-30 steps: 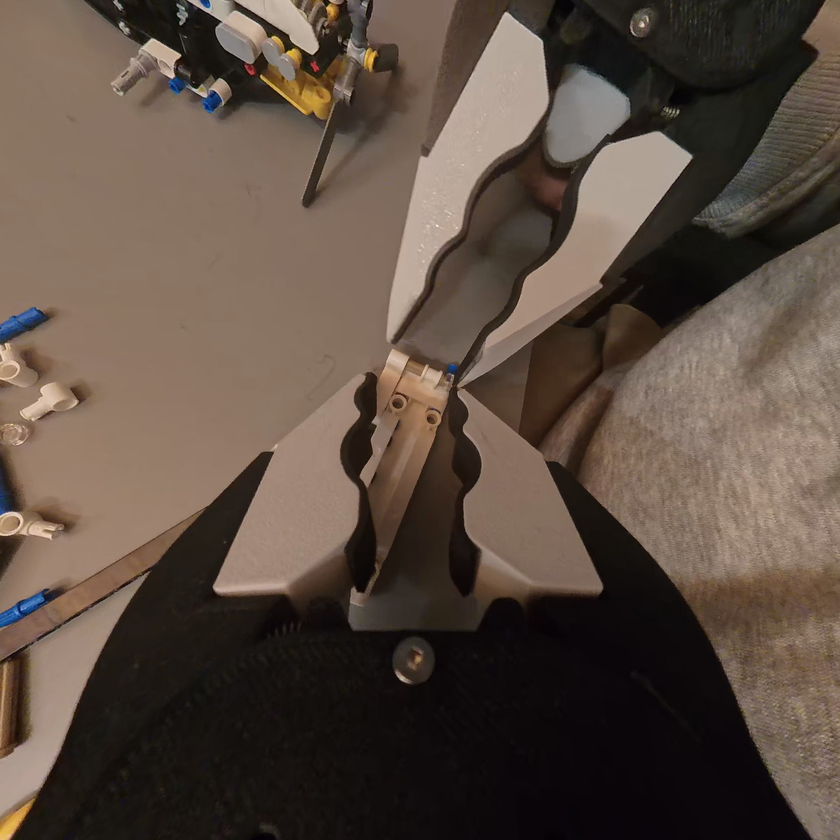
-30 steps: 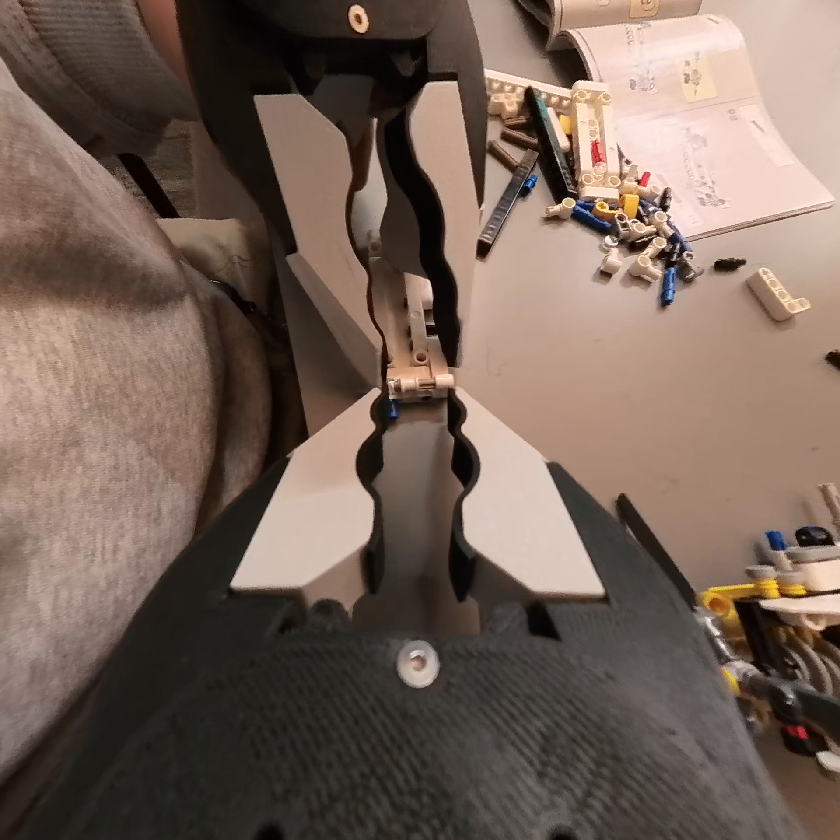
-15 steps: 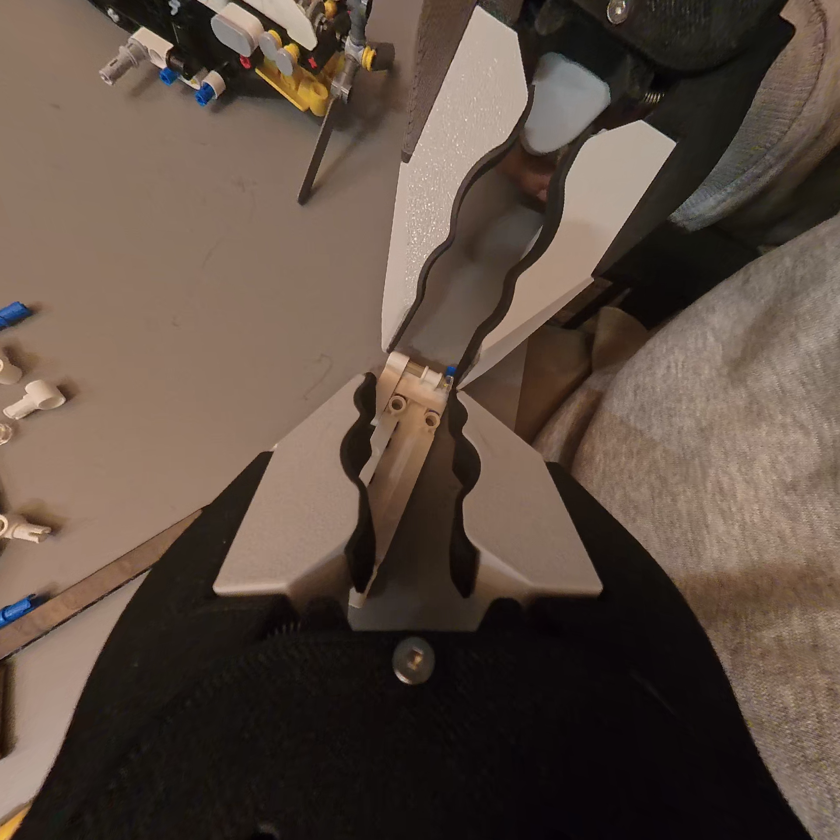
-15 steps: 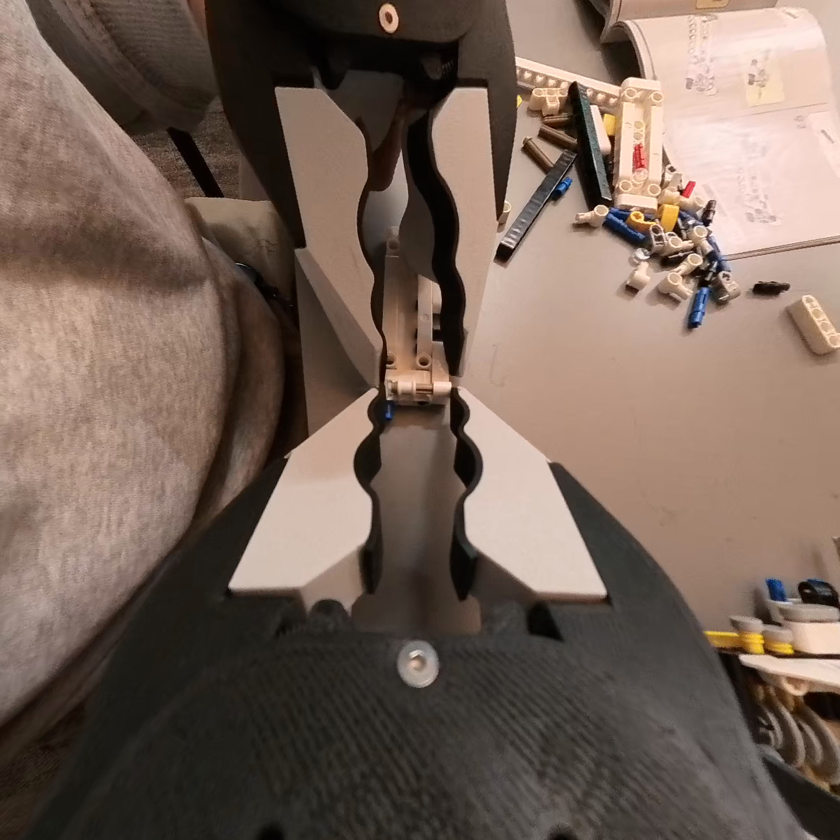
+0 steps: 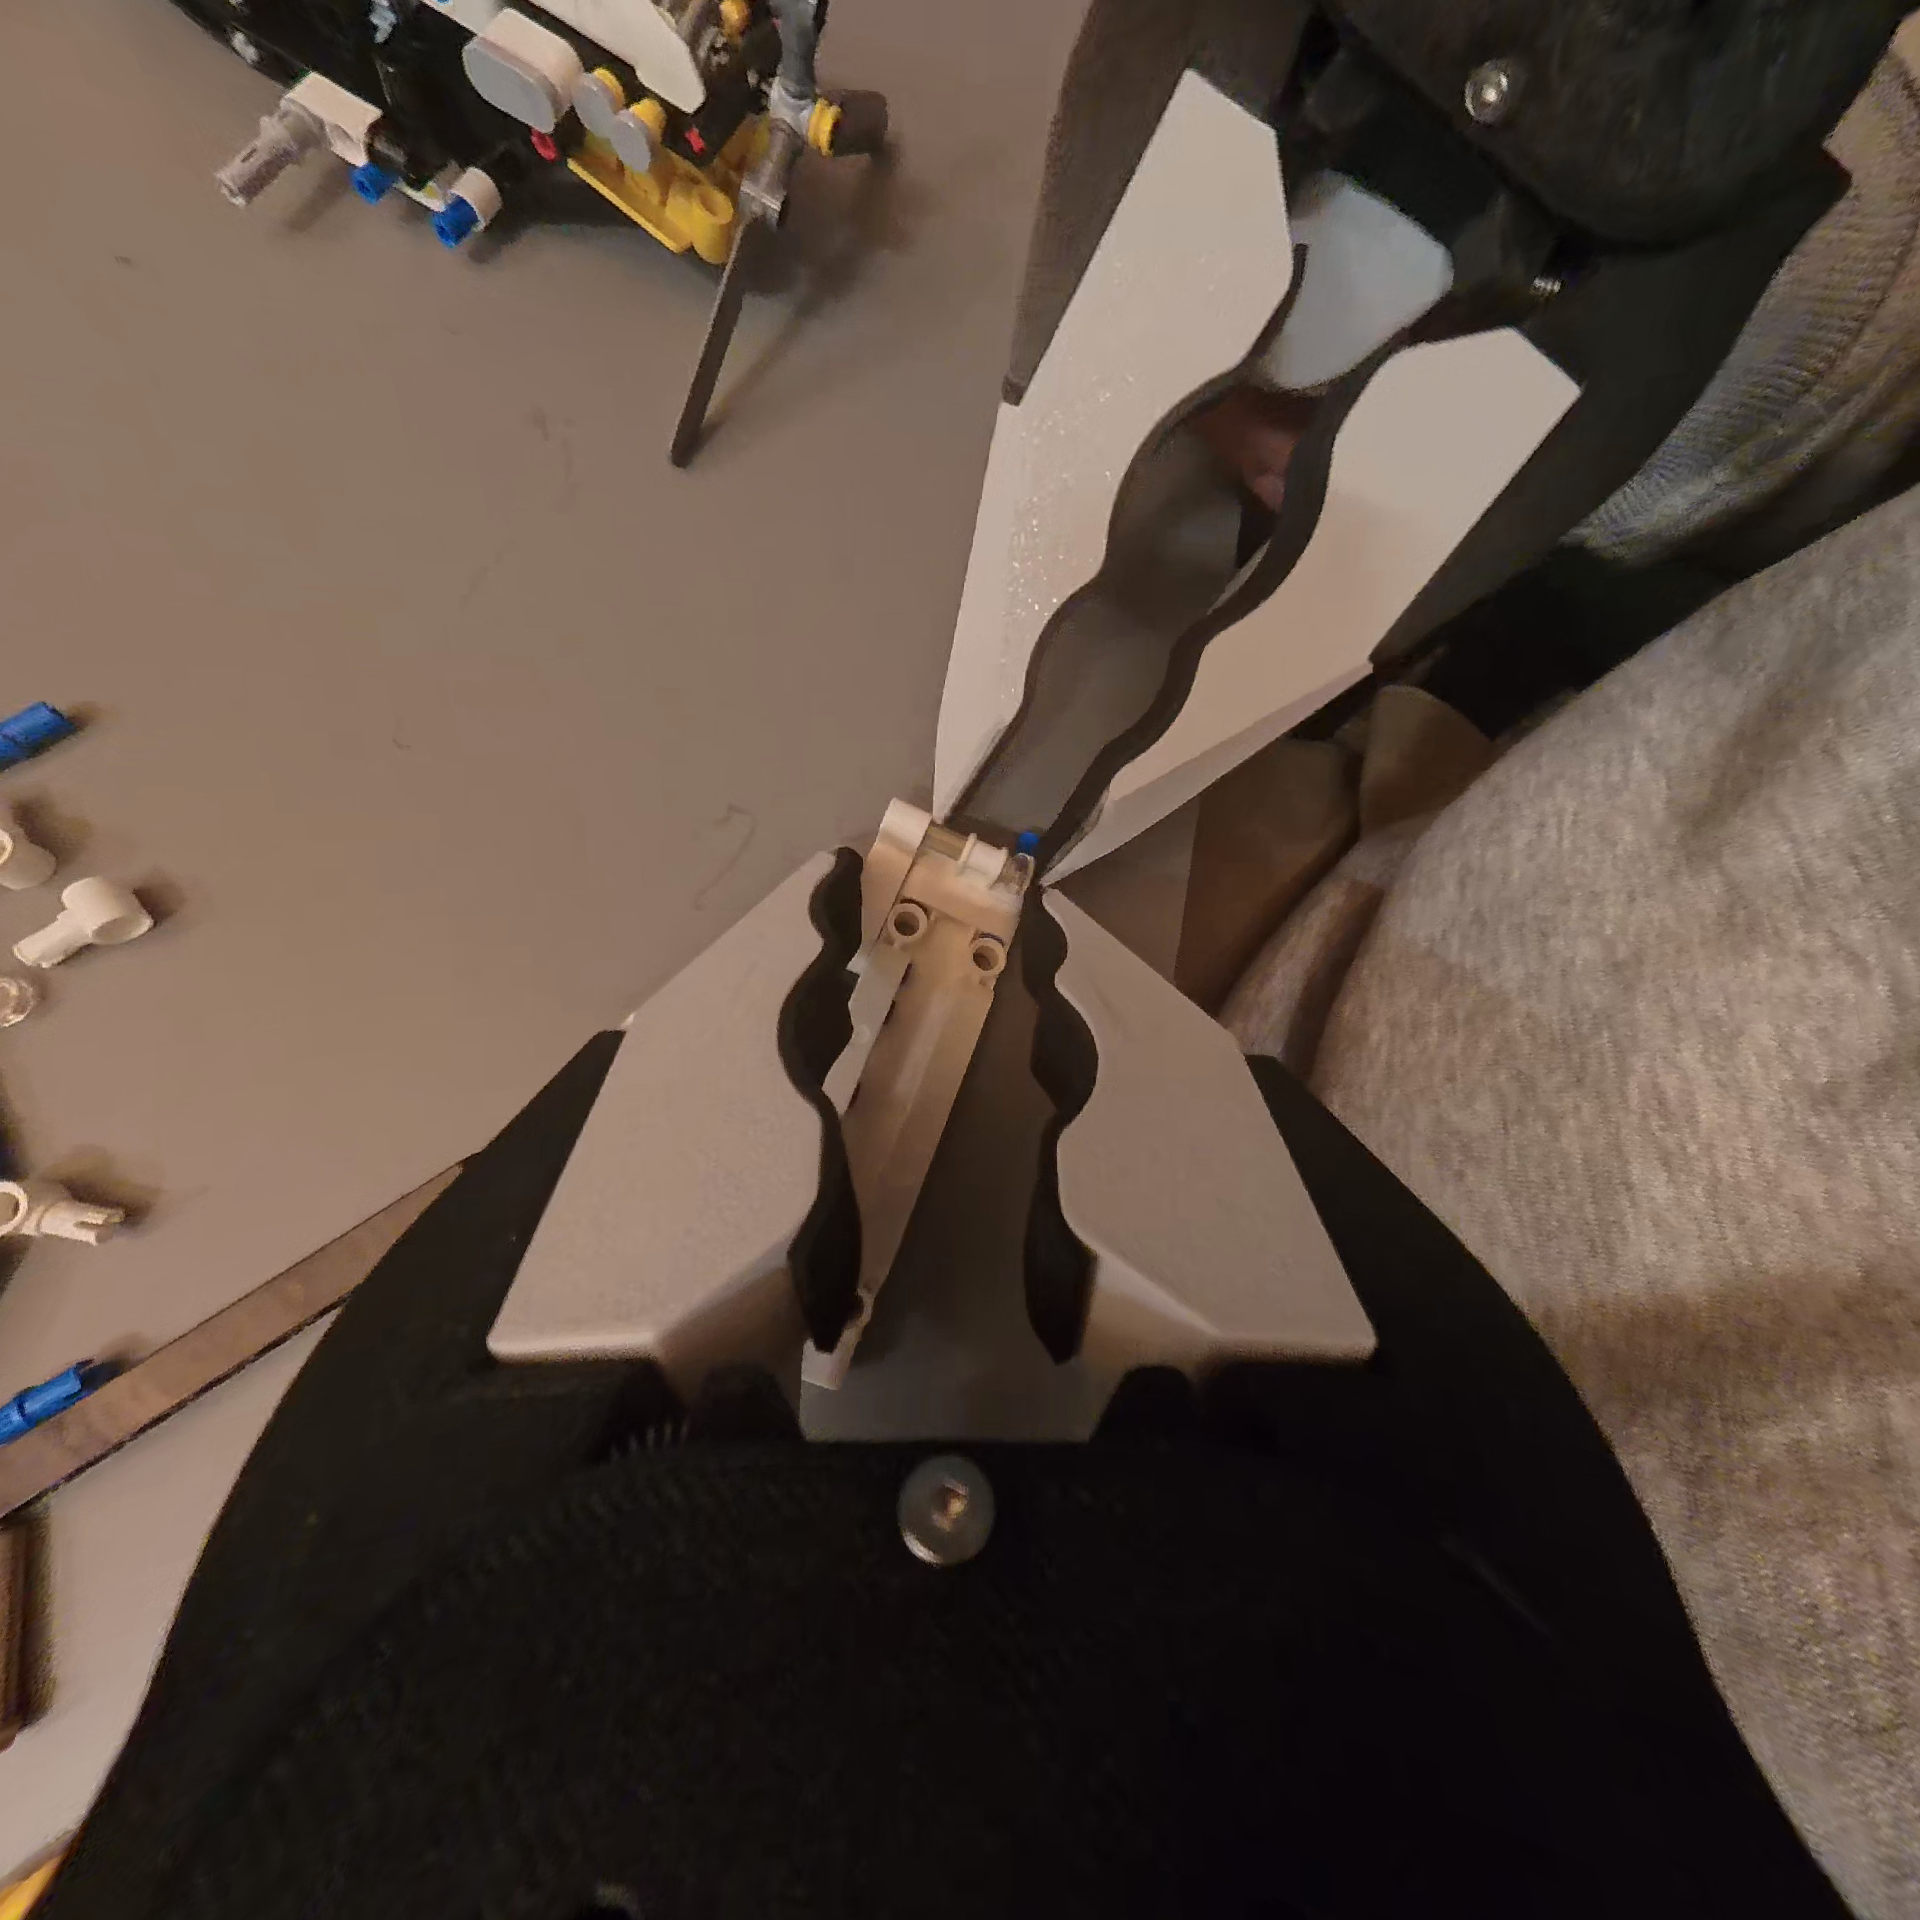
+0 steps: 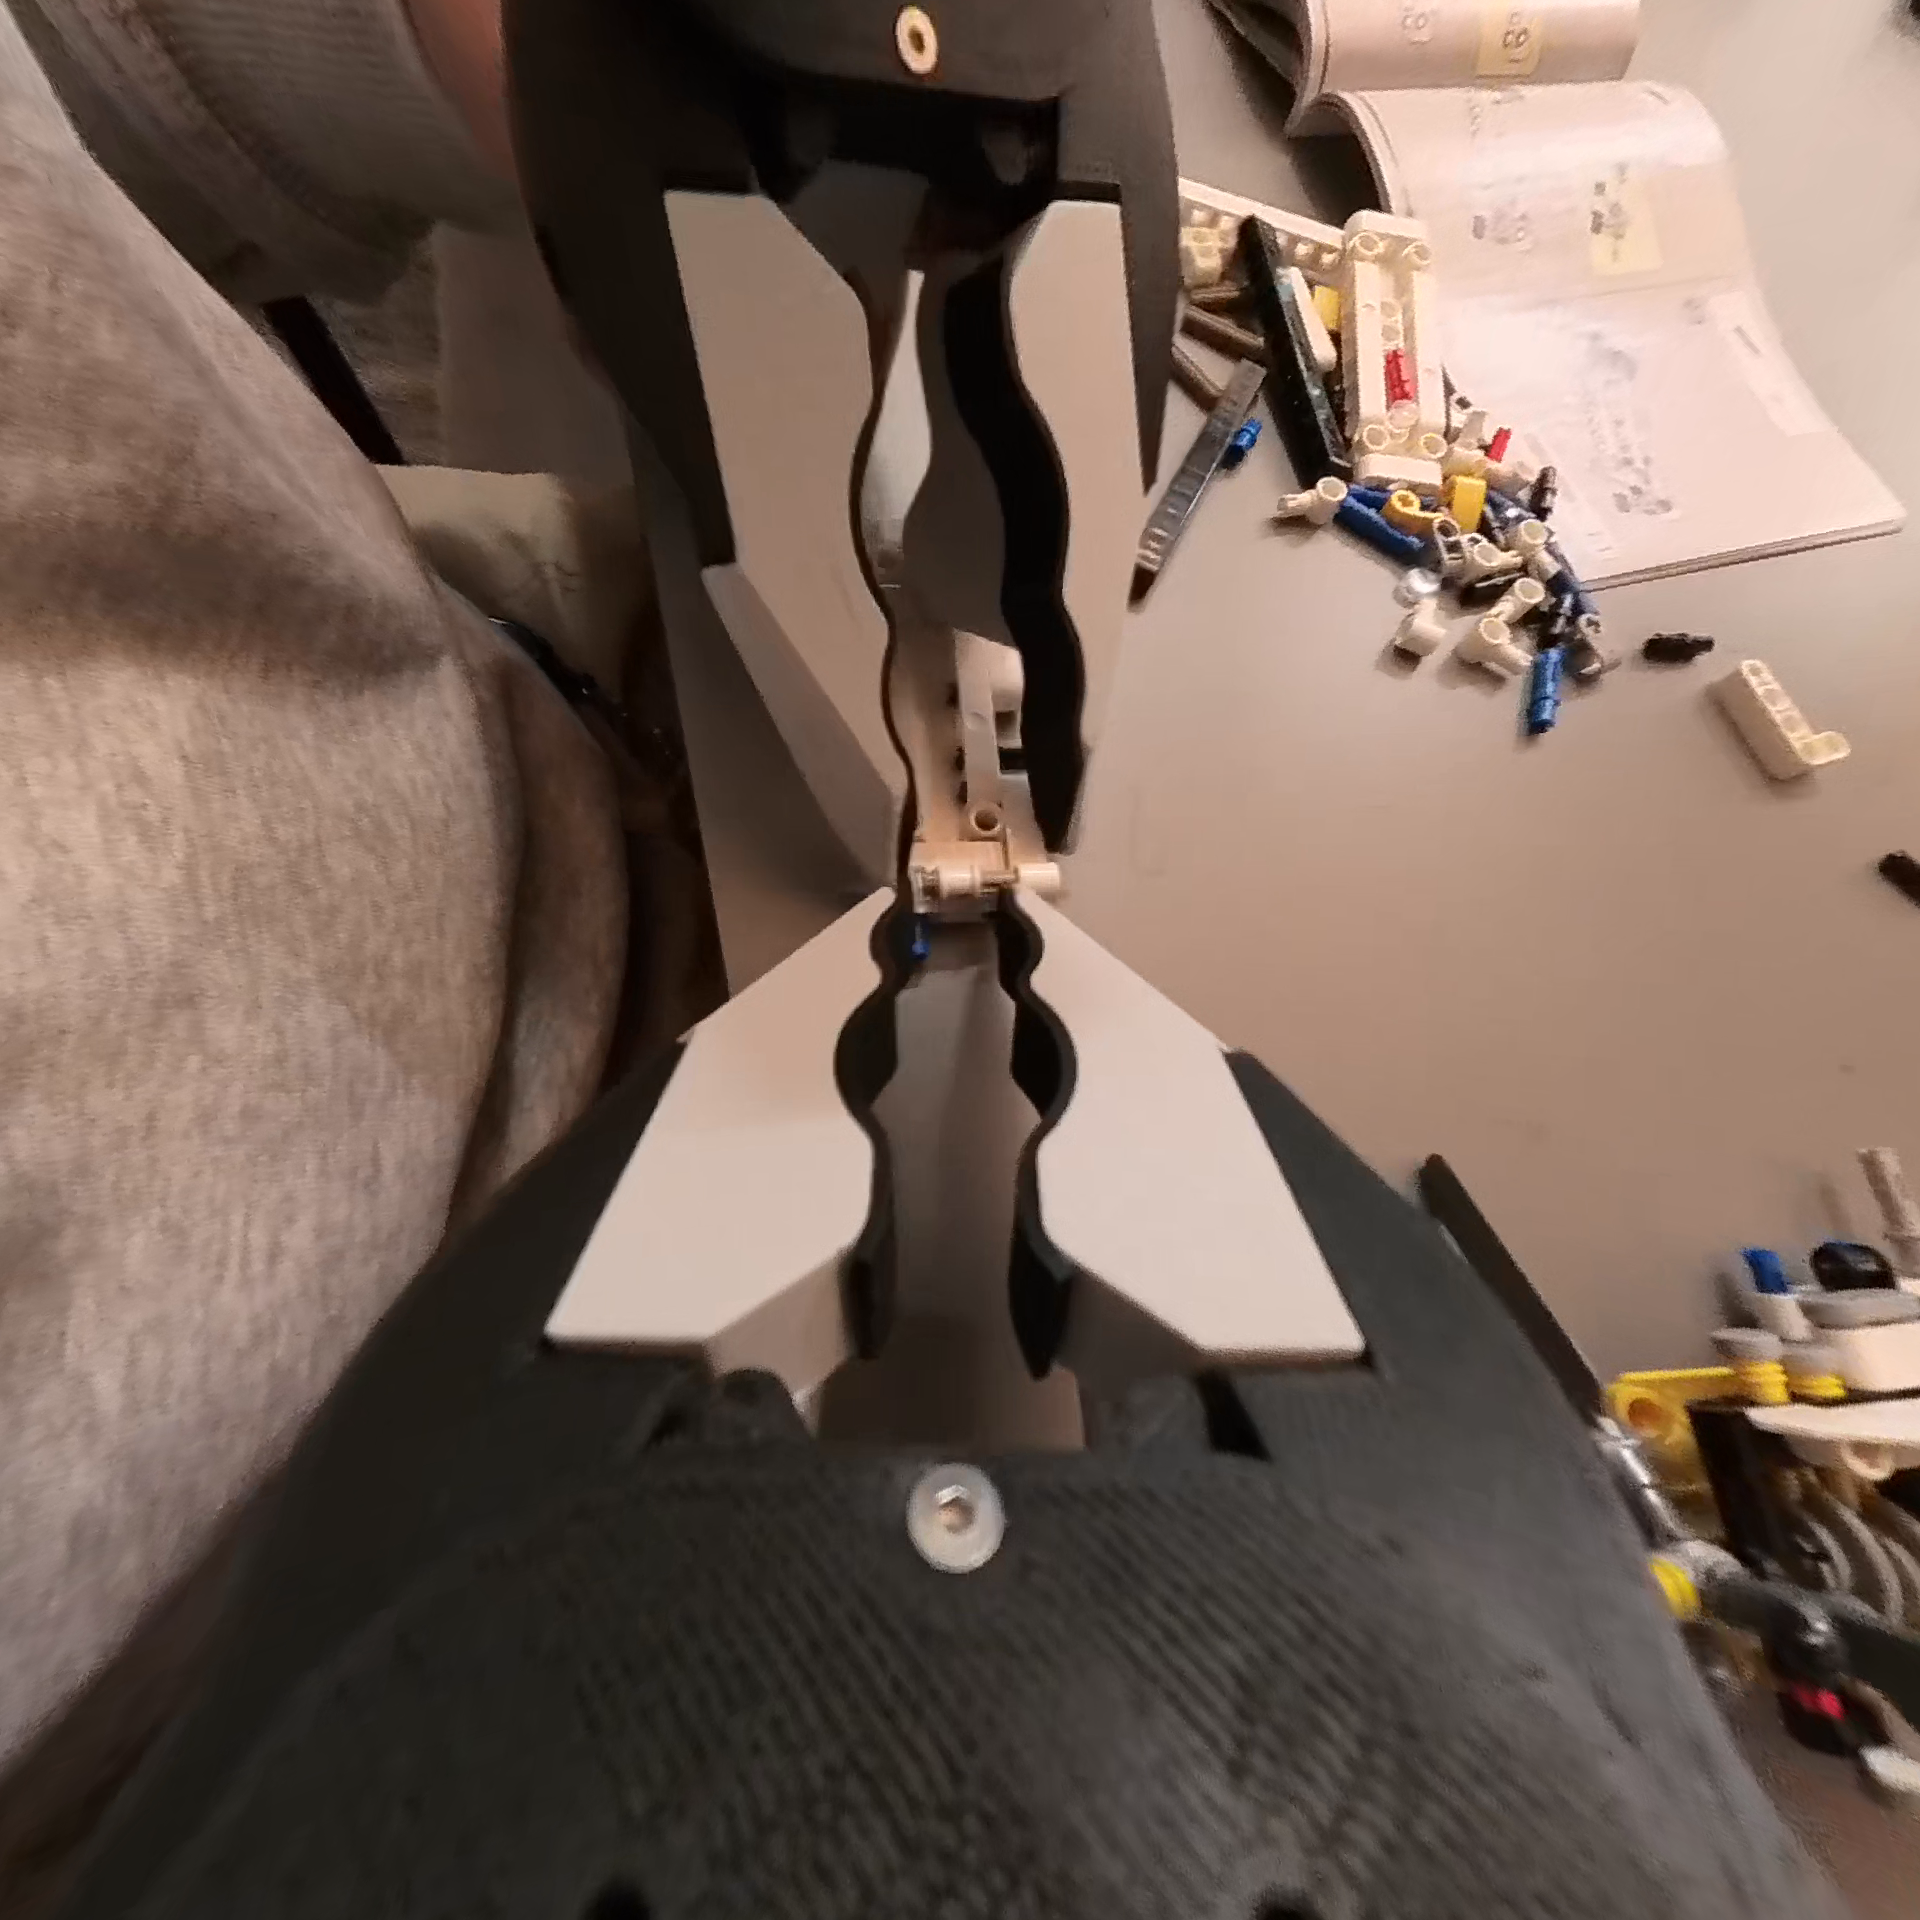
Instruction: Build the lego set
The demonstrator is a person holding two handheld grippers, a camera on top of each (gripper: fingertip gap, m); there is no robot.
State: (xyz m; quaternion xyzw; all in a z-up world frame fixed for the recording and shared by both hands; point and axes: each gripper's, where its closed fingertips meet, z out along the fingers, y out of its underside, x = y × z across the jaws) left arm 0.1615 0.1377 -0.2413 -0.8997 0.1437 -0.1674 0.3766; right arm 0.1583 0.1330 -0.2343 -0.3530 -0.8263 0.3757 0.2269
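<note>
Left wrist view first: the left gripper is clamped on a white lego panel, a long, smooth, hard plastic piece running back between its wavy black-edged fingers. At the panel's tip sits a small white connector with a blue pin beside it, and the right gripper comes in nose to nose, pinching that end. The risk, as I read it: slick plastic held tip to tip, so any off-axis push could twist the panel in the grip or pop the connector loose over the person's grey sleeve, off the surface. Up top sits the half-built model, black, yellow and white, studded with pins.

Over to the right wrist view: the right gripper has closed down on the connector, though the blur leaves me unsure how firm the contact is. The left gripper hangs opposite, panel wedged between its fingers. The blue pin peeks out at the tips; tiny and round, it could roll if dropped. Behind lie a heap of loose pieces and the open instruction booklet, matte paper, curling.
</note>
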